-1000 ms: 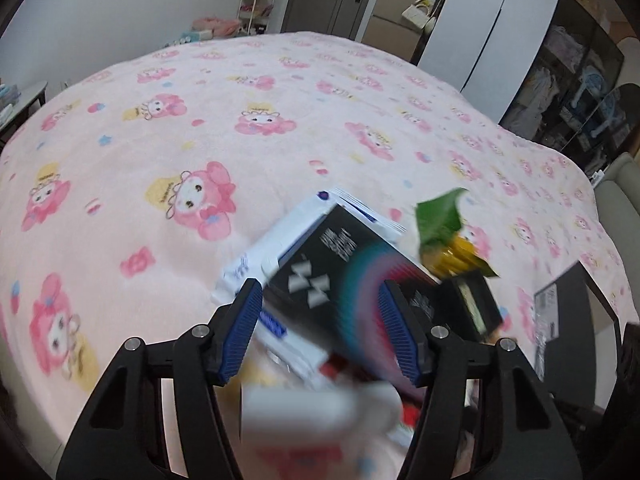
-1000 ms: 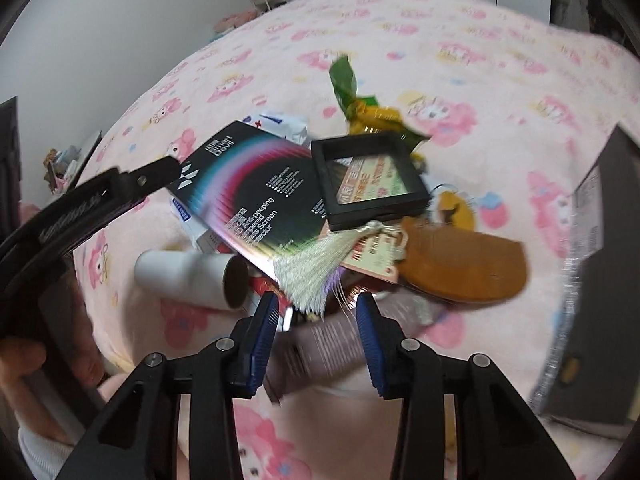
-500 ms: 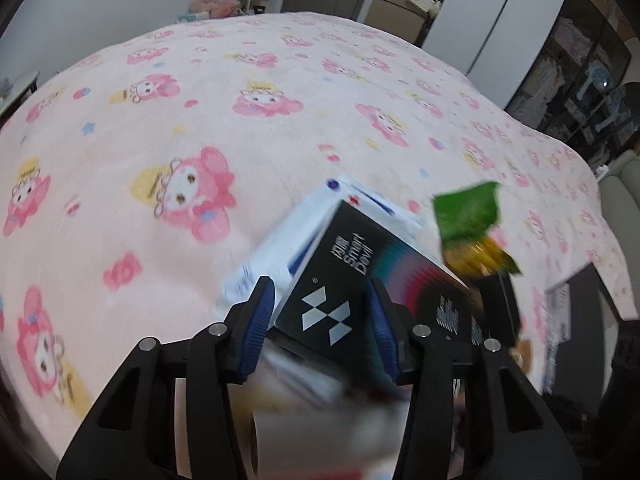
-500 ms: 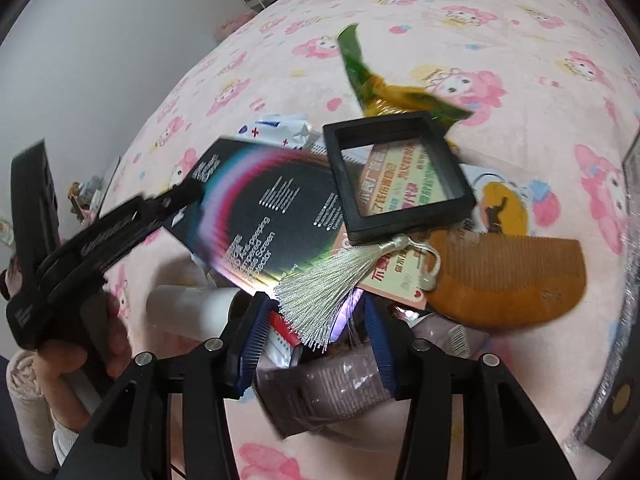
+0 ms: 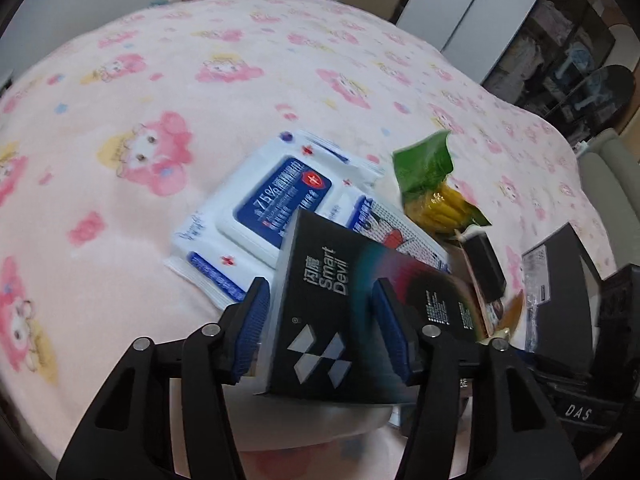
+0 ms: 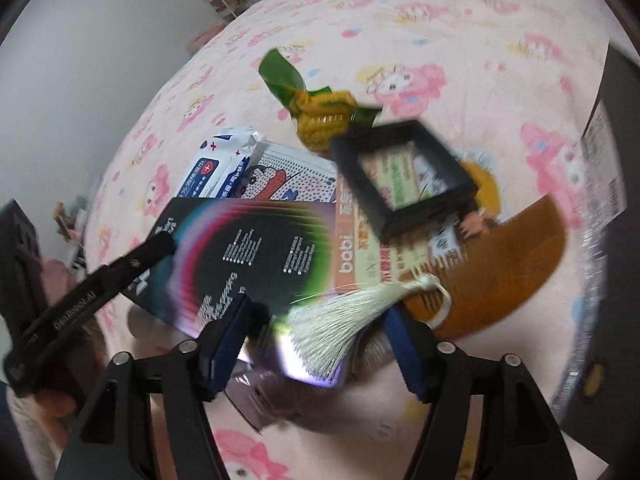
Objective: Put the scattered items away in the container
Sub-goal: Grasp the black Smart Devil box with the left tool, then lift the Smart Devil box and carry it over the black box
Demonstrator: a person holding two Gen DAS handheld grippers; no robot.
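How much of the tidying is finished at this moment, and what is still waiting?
Nothing looks put away yet. In hand: the left tongs are closed on the black Smart Devil box, lifted at one end. The right tongs sit around the tassel; whether they grip is unclear. Left on the blanket: wipes pack, black frame, wooden comb, green snack packet.

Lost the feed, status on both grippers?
Left gripper shut on black box. Right gripper open over tassel. Pile crowded; container not confirmed.
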